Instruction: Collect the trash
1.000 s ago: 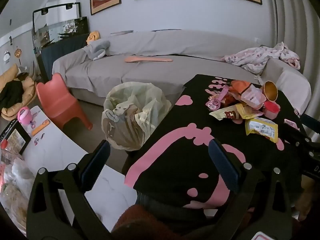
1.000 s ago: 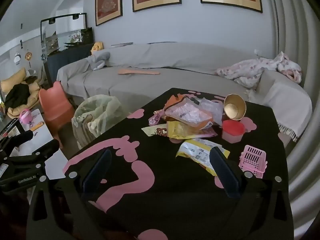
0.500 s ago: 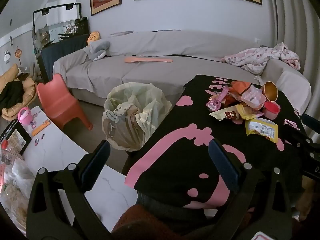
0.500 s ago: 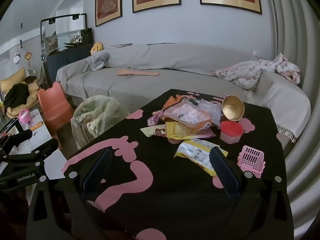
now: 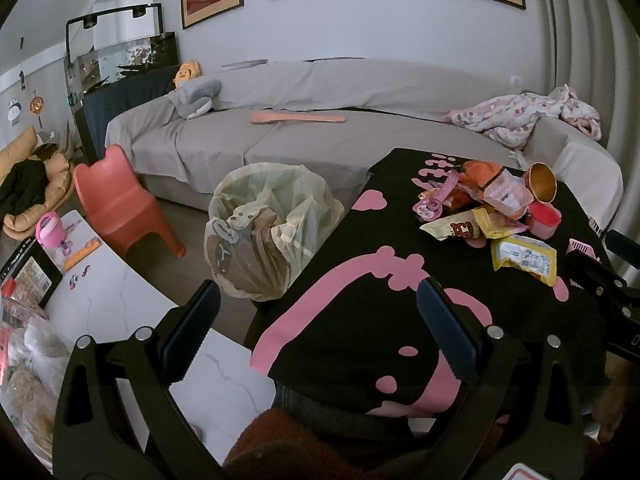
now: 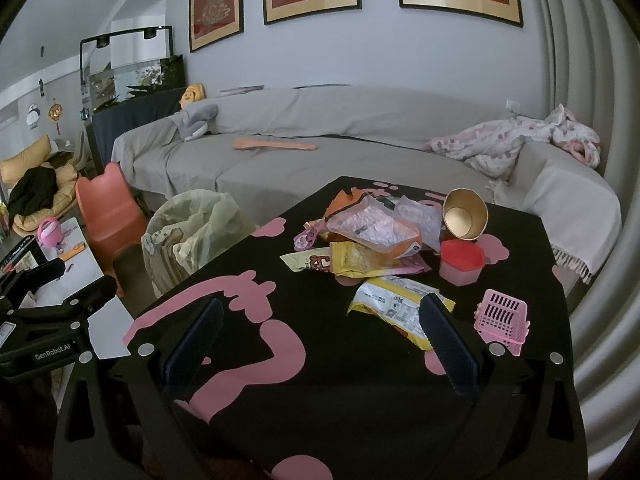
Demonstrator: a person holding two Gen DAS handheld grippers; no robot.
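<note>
A pile of snack wrappers (image 6: 372, 240) lies on the black table with pink patterns (image 6: 280, 400), far right in the left wrist view (image 5: 480, 224). A yellow packet (image 6: 396, 308) lies nearest, just beyond my right gripper's right finger. A gold paper cup (image 6: 466, 220) lies tipped behind a red-lidded tub (image 6: 460, 266). A bin lined with a pale bag (image 5: 268, 232) stands left of the table, also in the right wrist view (image 6: 188, 236). My left gripper (image 5: 316, 320) is open and empty over the table's left edge. My right gripper (image 6: 320, 332) is open and empty above the table.
A small pink basket (image 6: 502, 320) stands at the table's right. A grey sofa (image 5: 320, 132) runs behind, with a pink blanket (image 5: 528, 116). A red child's chair (image 5: 120, 200) stands left of the bin. A white marble table (image 5: 100, 300) with clutter lies at left.
My right gripper has moved slightly forward toward the wrappers, so the yellow packet now sits by its right finger. The left gripper has barely moved.
</note>
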